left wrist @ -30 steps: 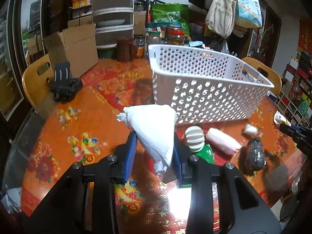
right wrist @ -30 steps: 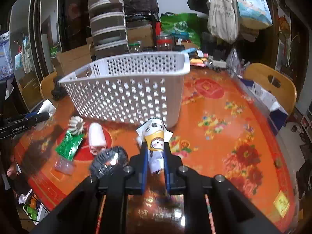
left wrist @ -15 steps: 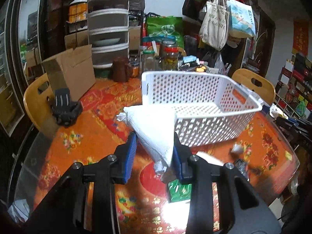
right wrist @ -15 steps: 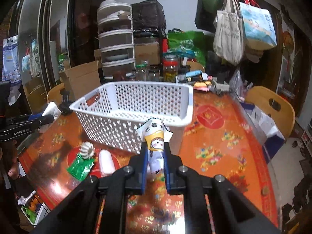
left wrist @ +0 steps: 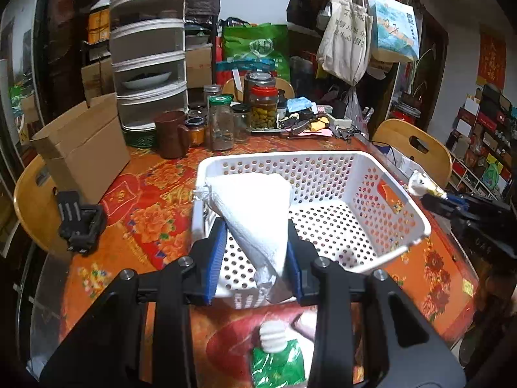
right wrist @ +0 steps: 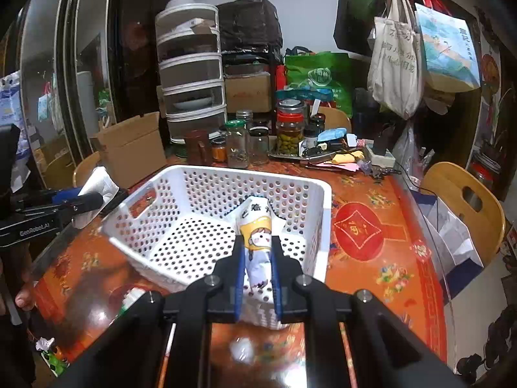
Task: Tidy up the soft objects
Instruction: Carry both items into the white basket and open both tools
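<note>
We see a white perforated basket (left wrist: 381, 226), a white paper-towel bundle (left wrist: 255, 213), our blue-padded black grippers, a yellow-and-white cartoon packet (right wrist: 257, 242), an orange floral tablecloth (left wrist: 145, 220), a green pouch (left wrist: 278, 365)

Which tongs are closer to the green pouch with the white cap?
Left. The left tongs, holding a white bag, hang just above the green pouch. The right tongs, holding a cartoon packet, are across the basket.
</note>
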`<state>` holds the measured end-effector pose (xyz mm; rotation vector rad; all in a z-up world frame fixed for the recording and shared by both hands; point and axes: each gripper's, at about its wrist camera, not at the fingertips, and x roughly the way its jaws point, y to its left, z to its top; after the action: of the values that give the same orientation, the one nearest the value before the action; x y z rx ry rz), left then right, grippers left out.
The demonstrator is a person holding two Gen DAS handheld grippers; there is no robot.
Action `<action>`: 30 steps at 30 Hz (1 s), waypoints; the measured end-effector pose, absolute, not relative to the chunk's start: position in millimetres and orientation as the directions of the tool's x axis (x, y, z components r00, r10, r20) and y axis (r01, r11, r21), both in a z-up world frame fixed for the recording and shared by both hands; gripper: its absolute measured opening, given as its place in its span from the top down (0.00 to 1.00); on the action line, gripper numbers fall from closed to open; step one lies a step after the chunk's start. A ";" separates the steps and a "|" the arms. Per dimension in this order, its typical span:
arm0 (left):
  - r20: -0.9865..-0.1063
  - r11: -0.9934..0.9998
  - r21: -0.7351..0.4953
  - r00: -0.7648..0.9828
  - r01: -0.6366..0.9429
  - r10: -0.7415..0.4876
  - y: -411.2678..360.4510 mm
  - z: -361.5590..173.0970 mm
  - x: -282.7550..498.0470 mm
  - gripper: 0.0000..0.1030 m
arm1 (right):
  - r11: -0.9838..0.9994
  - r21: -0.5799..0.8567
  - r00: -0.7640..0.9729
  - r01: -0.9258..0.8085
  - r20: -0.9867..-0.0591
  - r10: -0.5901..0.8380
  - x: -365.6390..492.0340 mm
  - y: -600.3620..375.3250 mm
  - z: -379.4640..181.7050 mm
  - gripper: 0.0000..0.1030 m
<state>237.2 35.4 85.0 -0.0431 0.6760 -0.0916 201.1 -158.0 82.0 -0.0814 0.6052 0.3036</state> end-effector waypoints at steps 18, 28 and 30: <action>-0.793 0.996 -0.054 0.603 0.077 -0.090 -12.2 25.4 357.3 0.69 | 0.947 -0.006 0.625 -0.321 -0.753 0.207 294.9 -121.9 28.2 0.87; -0.782 0.995 -0.059 0.616 0.082 -0.097 -12.3 18.4 359.3 0.31 | 0.948 -0.014 0.629 -0.317 -0.752 0.199 296.3 -117.9 25.4 0.66; -0.772 0.995 -0.059 0.629 0.081 -0.097 -11.8 21.5 356.7 0.21 | 0.949 -0.018 0.636 -0.315 -0.746 0.197 295.0 -117.0 26.9 0.56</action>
<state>356.7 -11.8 21.5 -0.0196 0.8850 -0.1022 295.0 -117.0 26.9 -0.1518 0.8316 0.2932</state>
